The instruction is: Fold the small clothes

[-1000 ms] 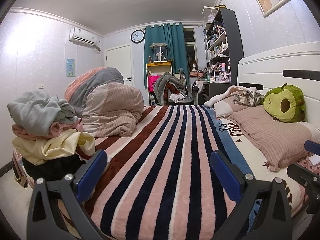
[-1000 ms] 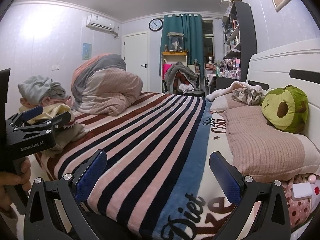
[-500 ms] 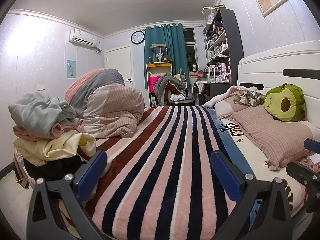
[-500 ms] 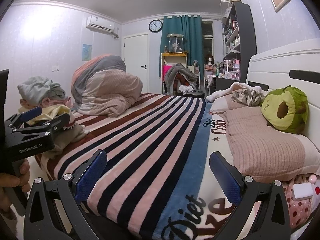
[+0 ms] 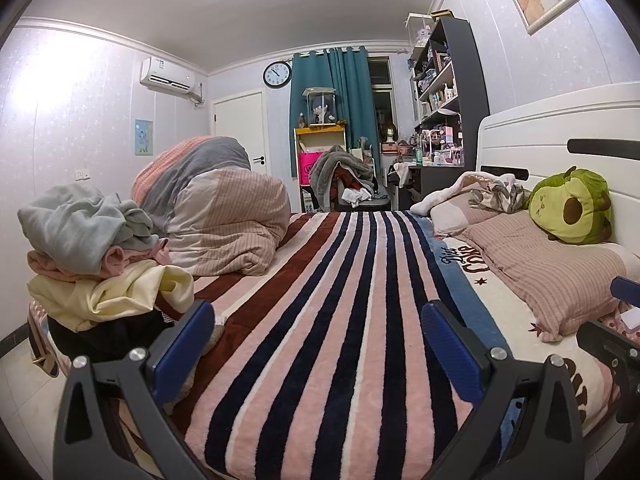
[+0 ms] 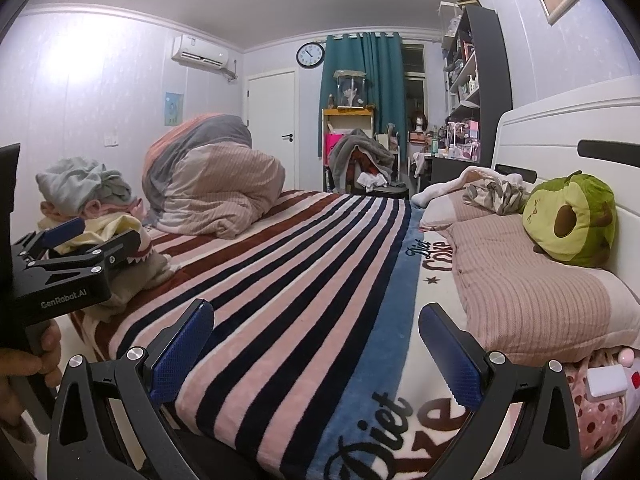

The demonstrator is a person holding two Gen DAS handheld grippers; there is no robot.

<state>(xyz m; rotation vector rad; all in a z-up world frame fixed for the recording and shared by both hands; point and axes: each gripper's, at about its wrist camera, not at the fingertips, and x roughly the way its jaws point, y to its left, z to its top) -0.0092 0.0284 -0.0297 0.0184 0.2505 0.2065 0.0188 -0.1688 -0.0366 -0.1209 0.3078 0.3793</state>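
A pile of crumpled small clothes (image 5: 92,264), grey on top, then pink, pale yellow and black, sits on the near left corner of the striped bed (image 5: 340,320). It also shows in the right wrist view (image 6: 92,208). My left gripper (image 5: 318,344) is open and empty above the bed's near edge, just right of the pile. In the right wrist view the left gripper (image 6: 86,232) sits in front of the pile. My right gripper (image 6: 316,346) is open and empty over the bed's near edge, toward the pillows.
A bundled striped duvet (image 5: 224,216) lies behind the pile. Pillows (image 5: 540,264) and a green avocado plush (image 5: 572,206) line the white headboard on the right. A chair heaped with clothes (image 5: 344,180), shelves and a desk stand beyond the bed.
Both views have shifted only slightly. Both grippers stay open and empty, and the clothes pile has not moved.
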